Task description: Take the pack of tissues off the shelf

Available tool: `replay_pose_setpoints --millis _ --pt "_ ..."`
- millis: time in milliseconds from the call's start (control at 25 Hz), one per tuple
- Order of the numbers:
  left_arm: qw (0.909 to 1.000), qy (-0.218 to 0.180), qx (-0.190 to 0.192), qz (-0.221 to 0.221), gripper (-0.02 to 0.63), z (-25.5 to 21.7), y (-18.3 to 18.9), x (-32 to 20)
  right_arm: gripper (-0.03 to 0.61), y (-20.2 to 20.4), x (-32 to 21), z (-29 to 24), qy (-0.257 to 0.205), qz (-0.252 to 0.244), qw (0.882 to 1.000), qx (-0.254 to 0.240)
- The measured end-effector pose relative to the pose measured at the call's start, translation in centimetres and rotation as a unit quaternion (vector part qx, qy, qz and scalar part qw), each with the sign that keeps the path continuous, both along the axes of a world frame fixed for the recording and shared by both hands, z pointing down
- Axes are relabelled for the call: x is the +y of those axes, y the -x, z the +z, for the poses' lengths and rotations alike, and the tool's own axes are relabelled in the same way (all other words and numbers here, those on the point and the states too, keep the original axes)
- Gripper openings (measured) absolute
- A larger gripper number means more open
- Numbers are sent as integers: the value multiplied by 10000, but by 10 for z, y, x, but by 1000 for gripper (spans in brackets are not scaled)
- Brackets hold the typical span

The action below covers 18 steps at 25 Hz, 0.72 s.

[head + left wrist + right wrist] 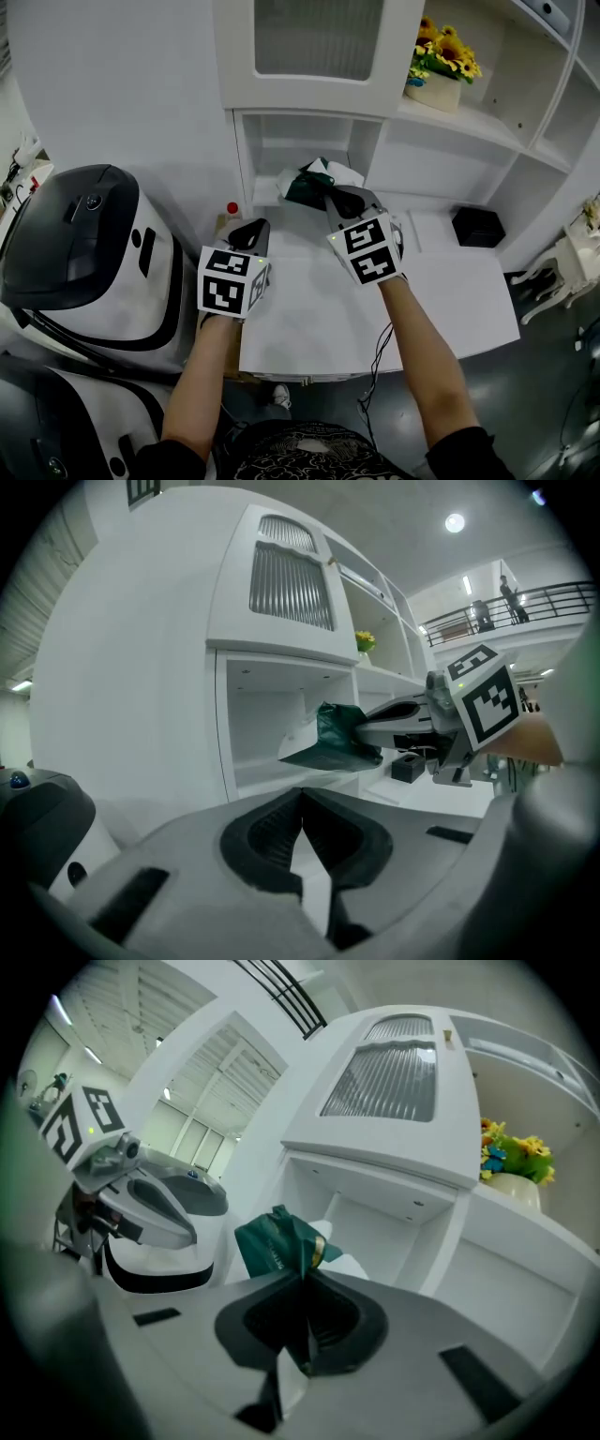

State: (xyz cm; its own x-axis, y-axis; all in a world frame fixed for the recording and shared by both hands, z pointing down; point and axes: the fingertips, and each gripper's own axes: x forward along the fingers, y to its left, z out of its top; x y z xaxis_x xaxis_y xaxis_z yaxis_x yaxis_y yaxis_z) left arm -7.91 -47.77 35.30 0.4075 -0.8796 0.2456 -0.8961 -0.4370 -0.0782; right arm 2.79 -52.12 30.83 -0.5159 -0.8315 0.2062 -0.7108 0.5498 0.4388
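The pack of tissues, dark green and white, hangs crumpled just in front of the low open shelf compartment, off its floor. My right gripper is shut on the pack's near end. In the right gripper view the green wrapper sticks up from between the closed jaws. My left gripper is lower left of the pack and apart from it, its jaws together with nothing in them. The left gripper view shows the pack held by the right gripper ahead of the shelf opening.
A white counter runs below the shelf. On it sit a black box to the right and a small red-capped bottle at the left edge. A sunflower pot stands on an upper shelf. A large white and black machine is on the left.
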Motion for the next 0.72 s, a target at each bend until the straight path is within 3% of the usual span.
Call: replay_pose_setpoints --millis 360,720 --pt "9999 -101 -17 8 8 -4 -43 43 8 -52 54 -6 -30 102 9992 -379" --pt "9993 -285 35 254 8 -8 -101 85 8 -125 106 2 -32 526 9957 -764"
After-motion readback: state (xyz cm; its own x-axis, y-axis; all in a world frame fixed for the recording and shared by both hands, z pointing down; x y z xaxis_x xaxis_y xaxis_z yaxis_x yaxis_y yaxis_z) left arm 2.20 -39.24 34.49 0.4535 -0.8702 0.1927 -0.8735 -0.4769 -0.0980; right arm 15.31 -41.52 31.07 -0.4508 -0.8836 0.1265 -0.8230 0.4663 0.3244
